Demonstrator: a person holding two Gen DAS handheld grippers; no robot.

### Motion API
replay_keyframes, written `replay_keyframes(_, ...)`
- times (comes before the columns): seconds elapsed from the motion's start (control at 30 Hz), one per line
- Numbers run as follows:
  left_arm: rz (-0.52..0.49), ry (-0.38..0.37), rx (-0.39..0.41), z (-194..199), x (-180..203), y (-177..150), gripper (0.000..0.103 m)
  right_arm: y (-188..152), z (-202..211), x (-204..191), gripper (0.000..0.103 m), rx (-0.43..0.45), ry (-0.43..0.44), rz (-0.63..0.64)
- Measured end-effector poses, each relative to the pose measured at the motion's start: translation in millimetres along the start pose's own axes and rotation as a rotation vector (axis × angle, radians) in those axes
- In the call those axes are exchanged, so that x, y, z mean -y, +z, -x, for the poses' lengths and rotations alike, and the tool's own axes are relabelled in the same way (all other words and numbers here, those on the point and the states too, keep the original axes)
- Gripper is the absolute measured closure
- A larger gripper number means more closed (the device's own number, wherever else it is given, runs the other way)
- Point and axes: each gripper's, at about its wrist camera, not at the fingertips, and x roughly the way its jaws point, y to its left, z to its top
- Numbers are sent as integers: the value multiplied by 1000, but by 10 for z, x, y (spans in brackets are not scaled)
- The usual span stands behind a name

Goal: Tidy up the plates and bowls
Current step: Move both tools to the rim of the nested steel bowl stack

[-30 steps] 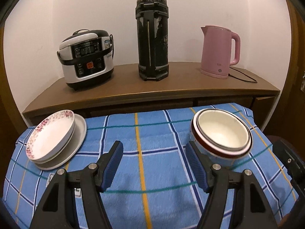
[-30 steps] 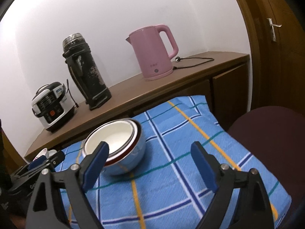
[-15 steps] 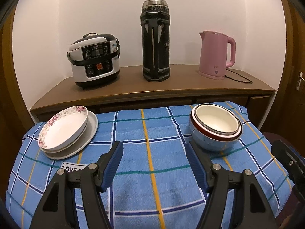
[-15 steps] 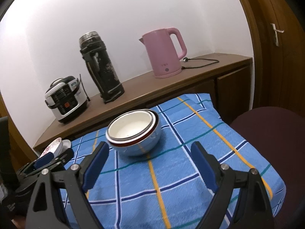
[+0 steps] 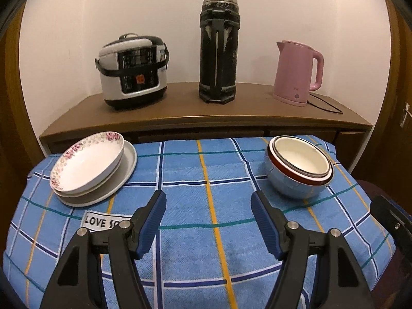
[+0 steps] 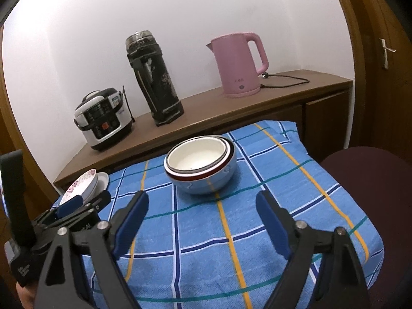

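White walls and a brown sideboard [image 5: 206,114] fill the far background, carrying 3 appliances: a rice cooker [image 5: 132,70] at left, a tall black flask [image 5: 218,49] in the middle and a pink kettle [image 5: 296,73] at right. Nearer lies a blue checked cloth [image 5: 206,252], covering the work surface. On its far left sits the stack of plates [image 5: 94,168], a flowered deep plate nested on plainer ones; on its far right sits the stack of bowls [image 5: 300,166], about 3 nested, white inside red-rimmed inside pale blue. Compared with 1 second earlier, both stacks appear farther off and the cloth shows more fully, so both hands have drawn back. The left gripper [image 5: 208,217] is spread wide with nothing between its fingers. The right gripper [image 6: 202,217] is also empty, its jaws closing slightly over bare cloth. Judged from this layout, both stacks look sorted by kind and the task seems at or near completion.
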Motion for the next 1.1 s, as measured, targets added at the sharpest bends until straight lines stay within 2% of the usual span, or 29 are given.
replay_keyframes(0.13, 8, -5, -7, -121, -16, 64, 33, 84, -86, 124, 36, -5, 13, -30)
replay_keyframes(0.2, -4, 6, -9, -208, 6, 119, 33, 147, -147, 186, 45, -13, 21, -43)
replay_keyframes(0.27, -6, -2, -15, -283, 30, 178, 33, 224, -218, 255, 45, -13, 24, -52)
replay_keyframes(0.43, 43, -112, -62, -517, 116, 377, 33, 388, -339, 337, 45, 11, 24, -46)
replay_keyframes(0.53, 22, -103, -66, -624, 234, 463, 33, 488, -445, 341, 40, 29, 11, -17)
replay_keyframes(0.6, -14, -92, -69, -693, 350, 502, 33, 555, -565, 399, 19, 25, 36, -49)
replay_keyframes(0.8, 0, -141, -102, -891, 502, 555, 33, 622, -943, 489, 21, -54, 46, -90)
replay_keyframes(1.1, -16, -128, -116, -1085, 645, 560, 33, 571, -1261, 507, 24, -117, 69, -130)
